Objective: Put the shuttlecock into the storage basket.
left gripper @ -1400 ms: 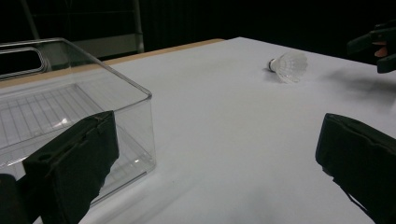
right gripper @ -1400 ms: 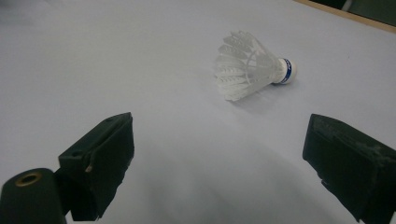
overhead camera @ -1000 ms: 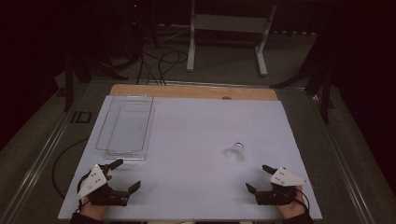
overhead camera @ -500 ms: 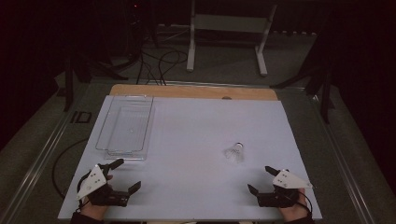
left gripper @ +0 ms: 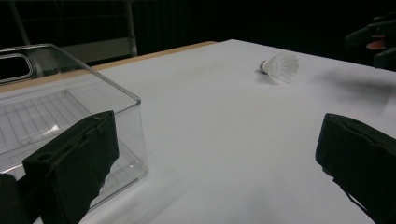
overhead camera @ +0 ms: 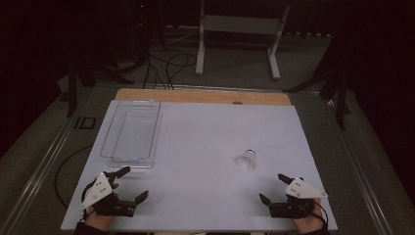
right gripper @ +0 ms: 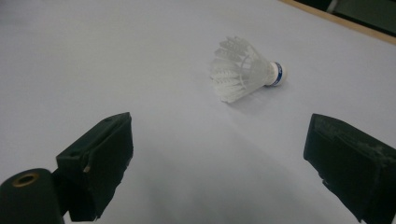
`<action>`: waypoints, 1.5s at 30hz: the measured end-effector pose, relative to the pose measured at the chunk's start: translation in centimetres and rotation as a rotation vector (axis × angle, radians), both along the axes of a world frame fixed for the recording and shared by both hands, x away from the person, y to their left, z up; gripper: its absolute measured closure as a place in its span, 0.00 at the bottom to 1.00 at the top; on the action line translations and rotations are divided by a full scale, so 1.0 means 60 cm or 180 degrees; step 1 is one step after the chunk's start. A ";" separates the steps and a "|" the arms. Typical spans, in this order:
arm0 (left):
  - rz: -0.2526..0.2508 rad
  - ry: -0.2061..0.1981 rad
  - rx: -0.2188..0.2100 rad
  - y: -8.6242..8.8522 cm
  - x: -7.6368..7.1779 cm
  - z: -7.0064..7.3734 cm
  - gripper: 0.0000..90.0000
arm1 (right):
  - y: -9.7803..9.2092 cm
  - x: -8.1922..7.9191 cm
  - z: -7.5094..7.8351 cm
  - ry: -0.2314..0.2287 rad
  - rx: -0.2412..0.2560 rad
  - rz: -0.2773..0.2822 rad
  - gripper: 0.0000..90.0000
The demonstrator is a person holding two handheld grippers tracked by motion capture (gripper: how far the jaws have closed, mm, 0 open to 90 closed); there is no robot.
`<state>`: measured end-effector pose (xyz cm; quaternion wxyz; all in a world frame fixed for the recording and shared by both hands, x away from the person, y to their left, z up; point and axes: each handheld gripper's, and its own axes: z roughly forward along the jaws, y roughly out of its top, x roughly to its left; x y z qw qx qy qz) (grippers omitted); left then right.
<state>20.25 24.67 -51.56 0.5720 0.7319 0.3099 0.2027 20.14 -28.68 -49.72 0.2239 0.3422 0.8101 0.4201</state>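
Right gripper low at the table's near right corner, jaws spread wide, nothing between them. White feathered shuttlecock lying on its side on the white table sheet (blue band at the cork), just ahead. Left gripper spread too, beside the clear plastic tray.

Dim room, high view. A white sheet covers the counter, whose wooden far edge stays bare. Grey carpeted floor beyond, darkening to black at the walls. A white metal stand with two feet sits behind the counter; black cables trail across the floor beside it.
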 end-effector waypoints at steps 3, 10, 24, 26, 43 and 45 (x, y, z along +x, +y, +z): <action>0.0002 -0.0001 0.0000 0.000 0.000 0.000 0.00 | 0.001 -0.001 0.010 0.0002 -0.0009 -0.0043 0.09; 0.0001 0.0001 0.0007 0.000 0.000 0.000 0.00 | 0.008 0.000 0.043 -0.0052 -0.0156 -0.0165 0.09; -0.0018 0.0001 0.0034 -0.002 0.000 0.000 0.00 | 0.008 0.015 0.074 0.0063 -0.0177 -0.0282 0.09; -0.0024 0.0005 0.0029 -0.002 0.000 -0.001 0.00 | 0.013 0.018 0.083 0.0037 -0.0229 -0.0280 0.09; -0.0041 0.0000 0.0058 -0.003 0.000 -0.001 0.00 | 0.023 0.046 0.121 0.0386 -0.0228 -0.0253 0.09; -0.0040 0.0000 0.0056 -0.003 -0.001 -0.001 0.00 | 0.024 0.048 0.123 0.0390 -0.0247 -0.0267 0.09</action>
